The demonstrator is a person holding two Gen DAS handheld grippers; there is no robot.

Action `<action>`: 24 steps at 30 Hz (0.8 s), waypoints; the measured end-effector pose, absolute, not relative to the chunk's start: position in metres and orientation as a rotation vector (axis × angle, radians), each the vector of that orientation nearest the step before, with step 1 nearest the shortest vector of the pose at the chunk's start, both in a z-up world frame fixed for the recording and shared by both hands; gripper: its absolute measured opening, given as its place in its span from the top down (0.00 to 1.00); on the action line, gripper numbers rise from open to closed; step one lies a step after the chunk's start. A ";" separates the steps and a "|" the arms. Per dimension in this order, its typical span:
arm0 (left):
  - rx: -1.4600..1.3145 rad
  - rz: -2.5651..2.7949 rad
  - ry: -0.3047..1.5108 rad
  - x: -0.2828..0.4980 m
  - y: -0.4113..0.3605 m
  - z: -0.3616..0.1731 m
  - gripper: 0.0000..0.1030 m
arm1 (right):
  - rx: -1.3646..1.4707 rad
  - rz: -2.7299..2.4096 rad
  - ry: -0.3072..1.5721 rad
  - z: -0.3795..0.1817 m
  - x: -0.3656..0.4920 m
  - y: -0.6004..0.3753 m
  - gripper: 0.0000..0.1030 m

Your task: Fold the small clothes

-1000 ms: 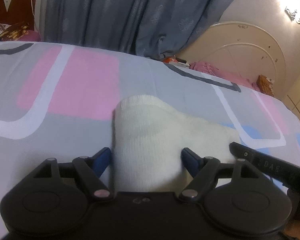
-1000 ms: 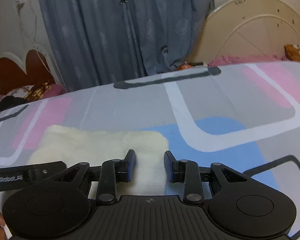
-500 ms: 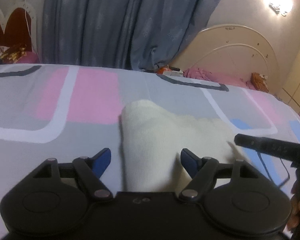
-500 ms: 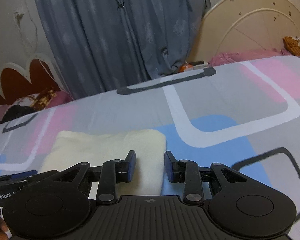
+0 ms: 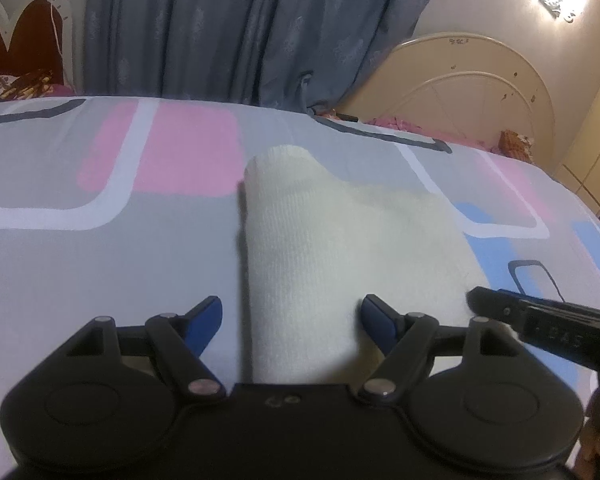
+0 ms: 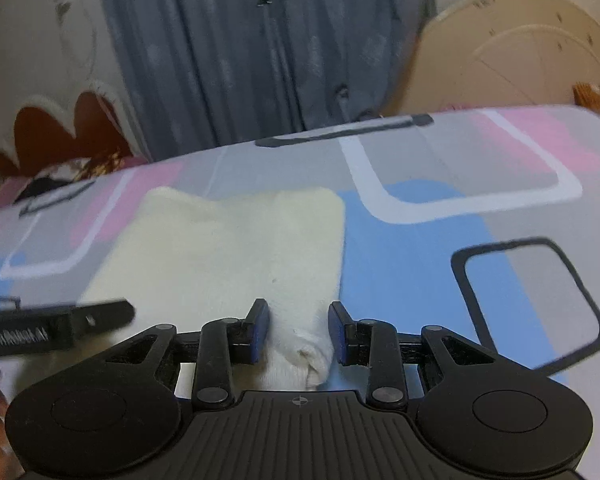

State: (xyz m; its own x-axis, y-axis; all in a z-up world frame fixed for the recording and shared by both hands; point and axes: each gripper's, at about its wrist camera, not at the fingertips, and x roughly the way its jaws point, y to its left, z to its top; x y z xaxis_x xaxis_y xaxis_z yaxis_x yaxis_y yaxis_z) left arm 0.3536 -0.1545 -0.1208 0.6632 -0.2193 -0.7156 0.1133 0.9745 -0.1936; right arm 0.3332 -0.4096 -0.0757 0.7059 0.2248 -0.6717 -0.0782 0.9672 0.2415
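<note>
- One cream-white knitted garment [image 5: 340, 248] lies flat on the bed, folded over into a thick strip; it is the only piece of clothing on the sheet.
- One bedsheet [image 5: 100, 280] covers the bed, grey with pink and blue blocks and white and dark rounded outlines.
- Two black hand-held grippers with blue pads are in play, each seen from its own camera and as a dark bar at the edge of the other's view.
- The left gripper [image 5: 292, 322] has its jaws spread wide, one blue pad on each side of the near end of the garment; the left pad stands clear of the cloth's edge, and the right pad is just at the cloth without pressing it.
- The right gripper [image 6: 299, 330] has its jaws narrower, set either side of the rolled near corner of the garment [image 6: 236, 248]; a gap shows by each pad, so nothing is gripped.
- The garment's left edge in the left wrist view is a straight fold; its far end is rounded.
- In the right wrist view its right edge runs straight over a blue block, with bare sheet [image 6: 440, 280] beyond.
- Bare sheet lies on all sides of the garment up to the far bed edge, where one blue-grey curtain [image 5: 236, 28] hangs.
- One cream arched headboard [image 5: 472, 92] stands at far right.
</note>
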 end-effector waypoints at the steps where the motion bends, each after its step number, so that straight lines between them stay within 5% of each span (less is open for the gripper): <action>1: -0.139 -0.187 0.828 0.352 -0.154 -0.119 0.27 | 0.191 0.168 0.767 -0.073 0.332 -0.408 0.70; 24: -0.112 -0.212 0.890 0.294 -0.152 -0.133 0.26 | 0.168 0.195 0.834 -0.089 0.257 -0.399 0.70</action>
State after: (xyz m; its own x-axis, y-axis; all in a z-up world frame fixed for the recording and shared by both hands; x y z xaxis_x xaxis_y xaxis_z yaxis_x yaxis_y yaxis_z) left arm 0.2938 -0.1525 -0.1326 0.6102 -0.2295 -0.7583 0.1368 0.9733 -0.1845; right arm 0.2569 -0.3985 -0.0891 0.6558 0.2368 -0.7168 -0.1051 0.9689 0.2239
